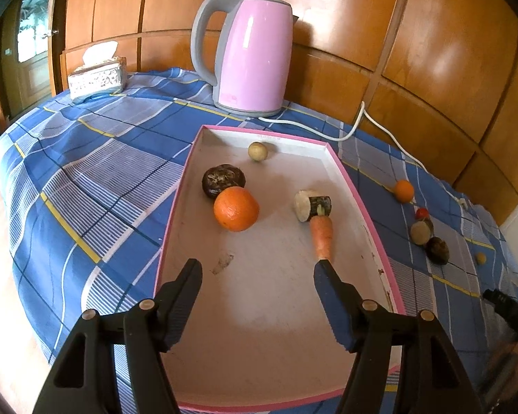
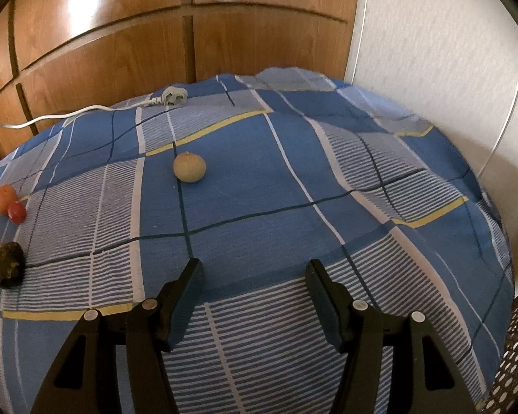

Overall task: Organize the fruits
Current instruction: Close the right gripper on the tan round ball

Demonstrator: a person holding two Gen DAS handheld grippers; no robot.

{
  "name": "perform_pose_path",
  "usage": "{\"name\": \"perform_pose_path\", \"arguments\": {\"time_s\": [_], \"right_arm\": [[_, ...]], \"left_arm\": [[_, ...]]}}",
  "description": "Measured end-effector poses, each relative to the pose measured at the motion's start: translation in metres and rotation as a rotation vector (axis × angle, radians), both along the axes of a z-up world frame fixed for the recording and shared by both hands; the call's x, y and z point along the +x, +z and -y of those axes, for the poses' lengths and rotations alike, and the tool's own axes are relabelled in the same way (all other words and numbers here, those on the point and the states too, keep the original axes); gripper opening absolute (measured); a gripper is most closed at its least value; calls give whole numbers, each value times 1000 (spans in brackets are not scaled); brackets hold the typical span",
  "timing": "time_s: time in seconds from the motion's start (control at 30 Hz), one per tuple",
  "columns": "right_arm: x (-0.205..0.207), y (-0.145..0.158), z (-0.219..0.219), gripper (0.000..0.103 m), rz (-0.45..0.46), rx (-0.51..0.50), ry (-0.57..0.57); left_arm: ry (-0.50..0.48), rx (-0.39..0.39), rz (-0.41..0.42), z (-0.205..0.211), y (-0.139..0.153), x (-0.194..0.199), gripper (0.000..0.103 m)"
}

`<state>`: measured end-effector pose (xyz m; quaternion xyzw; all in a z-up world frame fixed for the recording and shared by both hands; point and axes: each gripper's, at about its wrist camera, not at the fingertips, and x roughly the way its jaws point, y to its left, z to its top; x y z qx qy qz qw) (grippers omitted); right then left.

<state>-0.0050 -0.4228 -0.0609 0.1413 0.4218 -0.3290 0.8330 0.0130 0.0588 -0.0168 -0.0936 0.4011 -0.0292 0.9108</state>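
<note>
Hovering left gripper [image 1: 258,266] over tray [image 1: 359,186].

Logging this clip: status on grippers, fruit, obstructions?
Left gripper opening, empty, over tray; carrot at its fingertip. Right gripper open, empty. Tan fruit ahead, path clear.

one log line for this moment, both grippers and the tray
left gripper: opening, empty, over tray | carrot: in tray | right gripper: open, empty

Glossy wood panelling [image 1: 414,34] is seen along the back — window glare is bounced off it. A white textured wall [image 2: 431,51] is met at the right corner. A glazed wooden door [image 1: 27,41] is glimpsed far left, pale floor [image 1: 3,293] below.
</note>
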Motion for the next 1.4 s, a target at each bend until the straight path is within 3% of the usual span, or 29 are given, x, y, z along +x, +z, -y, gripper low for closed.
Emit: {"name": "perform_pose_path", "arguments": {"time_s": [0.13, 0.37, 0.57, 0.6, 0.67, 0.73, 0.8, 1.4], "right_arm": [[4, 13, 17, 62, 22, 110, -28], [43, 35, 24, 62, 54, 136, -1], [87, 27, 42, 62, 30, 166, -1], [95, 21, 45, 59, 6, 182, 4], [102, 7, 51, 41, -48, 202, -8], [103, 4, 50, 28, -53, 151, 7], [103, 5, 47, 26, -70, 131, 48], [90, 4, 31, 26, -51, 20, 127]], "left_arm": [[1, -2, -5, 0, -1, 1, 68], [9, -2, -5, -2, -2, 1, 68], [4, 9, -13, -1, -3, 1, 68], [2, 9, -15, -1, -4, 1, 68], [-1, 15, -13, 0, -3, 0, 68], [-7, 23, -12, 2, -4, 0, 68], [-8, 21, -16, 3, -5, 1, 68], [-1, 29, 3, 0, 0, -12, 69]]}}
